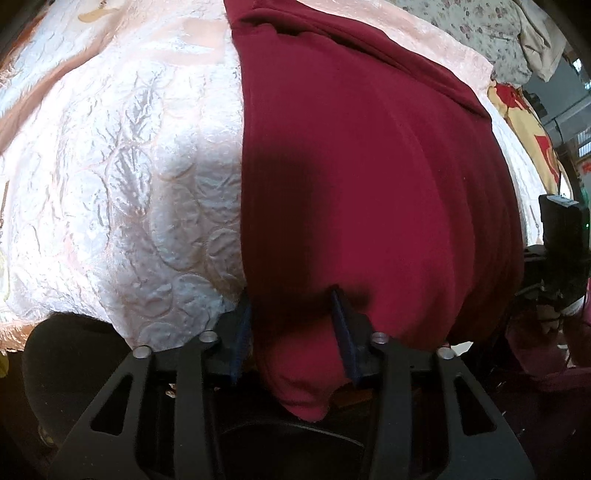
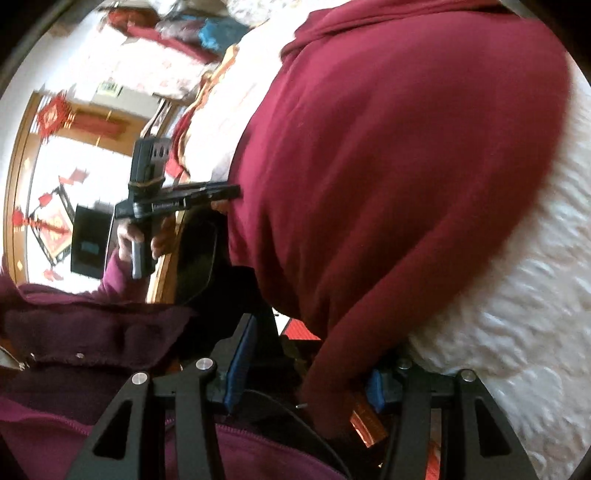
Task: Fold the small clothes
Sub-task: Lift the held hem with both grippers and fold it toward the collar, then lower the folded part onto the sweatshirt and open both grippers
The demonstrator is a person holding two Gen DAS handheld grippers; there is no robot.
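A dark red garment [image 1: 369, 166] lies spread over a shiny white quilted bed cover [image 1: 129, 177], its near edge hanging off the bed. My left gripper [image 1: 291, 325] has its blue-padded fingers [image 1: 341, 325] wide apart with a hanging fold of the garment between them, not pinched. In the right wrist view the same garment [image 2: 388, 166] drapes over the bed edge. My right gripper [image 2: 310, 365] is open, and a hanging corner of the cloth passes between its blue pads [image 2: 240, 362]. The left gripper also shows there [image 2: 177, 199], held by a hand.
Floral bedding [image 1: 472, 26] and a yellow and red cloth [image 1: 524, 122] lie at the far right of the bed. The person's purple sleeve [image 2: 92, 332] fills the lower left of the right wrist view. A wooden-framed door with red decorations [image 2: 55, 147] stands behind.
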